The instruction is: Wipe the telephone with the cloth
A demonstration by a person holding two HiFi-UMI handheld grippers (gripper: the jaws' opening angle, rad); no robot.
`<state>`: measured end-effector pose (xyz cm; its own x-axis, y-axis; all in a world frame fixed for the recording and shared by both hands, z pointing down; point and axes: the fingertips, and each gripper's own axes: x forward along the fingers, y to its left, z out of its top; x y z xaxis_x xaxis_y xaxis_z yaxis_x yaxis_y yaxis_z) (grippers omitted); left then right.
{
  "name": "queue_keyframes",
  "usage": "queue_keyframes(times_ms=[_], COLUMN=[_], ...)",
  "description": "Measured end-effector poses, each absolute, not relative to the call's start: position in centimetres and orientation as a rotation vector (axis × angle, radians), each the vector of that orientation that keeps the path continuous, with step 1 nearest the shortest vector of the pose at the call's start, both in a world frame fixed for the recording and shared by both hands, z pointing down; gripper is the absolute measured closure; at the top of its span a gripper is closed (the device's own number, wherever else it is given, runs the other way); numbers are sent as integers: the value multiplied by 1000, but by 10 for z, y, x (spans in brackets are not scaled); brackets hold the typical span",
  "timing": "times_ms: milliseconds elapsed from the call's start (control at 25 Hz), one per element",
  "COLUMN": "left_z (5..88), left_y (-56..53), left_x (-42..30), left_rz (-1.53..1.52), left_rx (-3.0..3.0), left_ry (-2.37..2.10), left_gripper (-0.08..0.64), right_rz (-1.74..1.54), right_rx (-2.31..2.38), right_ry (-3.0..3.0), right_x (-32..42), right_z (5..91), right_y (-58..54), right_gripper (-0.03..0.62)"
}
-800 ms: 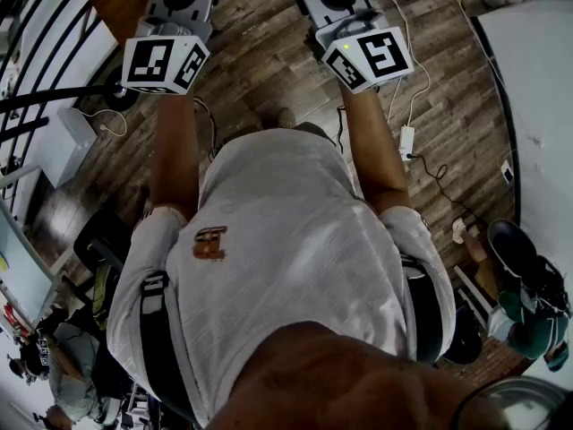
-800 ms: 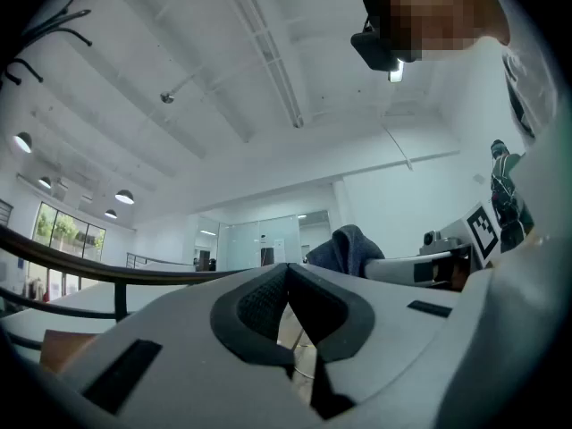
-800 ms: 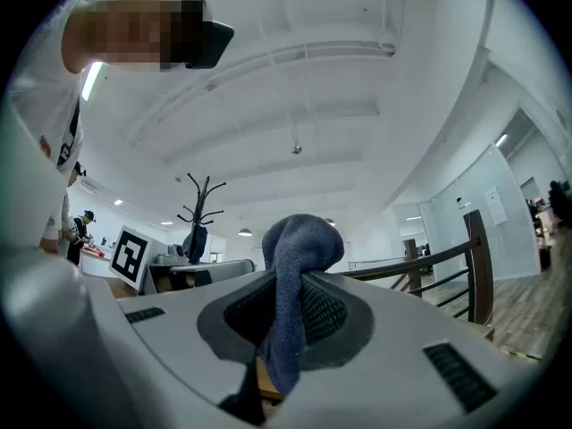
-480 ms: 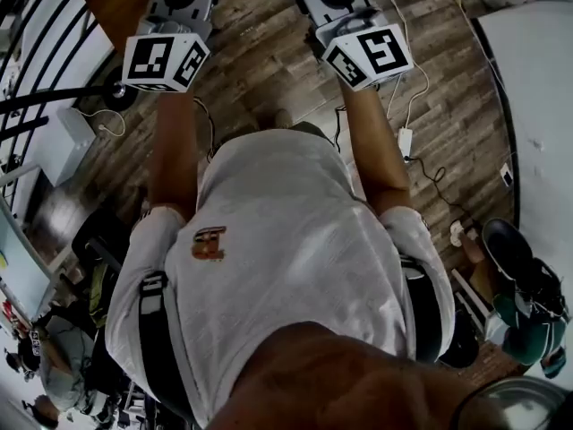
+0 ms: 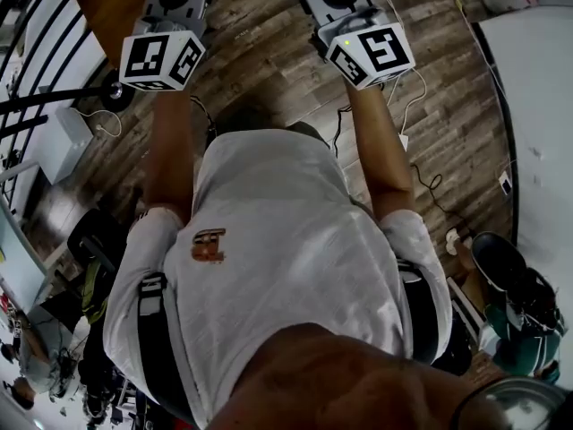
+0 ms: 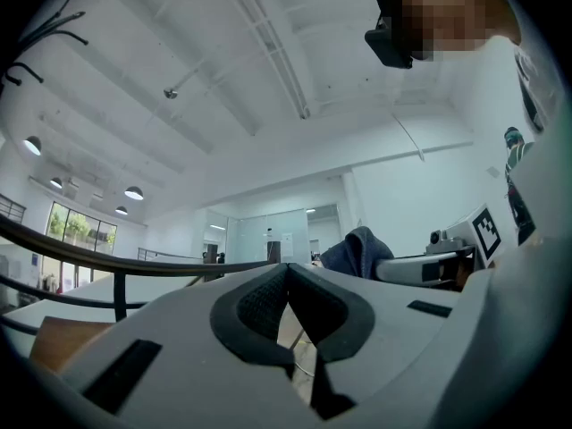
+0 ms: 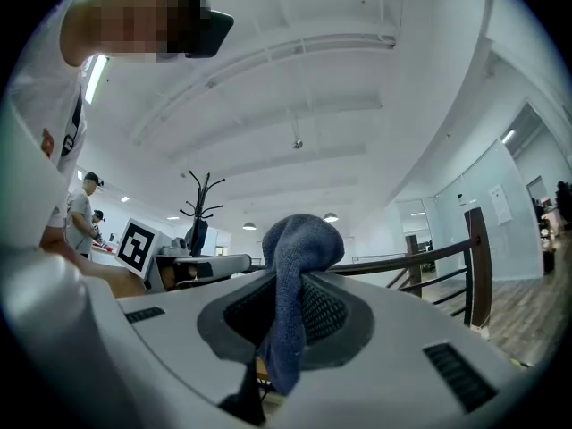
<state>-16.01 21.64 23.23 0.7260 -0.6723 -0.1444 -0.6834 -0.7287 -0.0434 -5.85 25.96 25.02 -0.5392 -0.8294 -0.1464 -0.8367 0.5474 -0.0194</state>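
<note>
Currently, your left gripper [image 6: 288,273] has its jaws pressed together with nothing between them. Your right gripper [image 7: 298,284] is clamped on the blue-grey cloth [image 7: 300,244], which bunches up above the jaws and trails down between them. You hold both grippers out ahead of you, side by side and apart, over a wooden floor [image 5: 269,43]. A dark railing [image 7: 447,257] runs beyond the right gripper.
</note>
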Motion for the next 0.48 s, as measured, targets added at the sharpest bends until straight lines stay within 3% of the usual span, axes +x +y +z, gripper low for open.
queue_keyframes(times_ms=[480], left_z=[262], left_y=[123], left_x=[-114], left_rz=[138], left_rx=[-2843], left_ry=[1169], left_gripper=[543], right_rz=[42], right_rx=[-1469], right_ry=[2637], right_x=[-1], right_z=[276], right_y=[174], right_gripper=[520])
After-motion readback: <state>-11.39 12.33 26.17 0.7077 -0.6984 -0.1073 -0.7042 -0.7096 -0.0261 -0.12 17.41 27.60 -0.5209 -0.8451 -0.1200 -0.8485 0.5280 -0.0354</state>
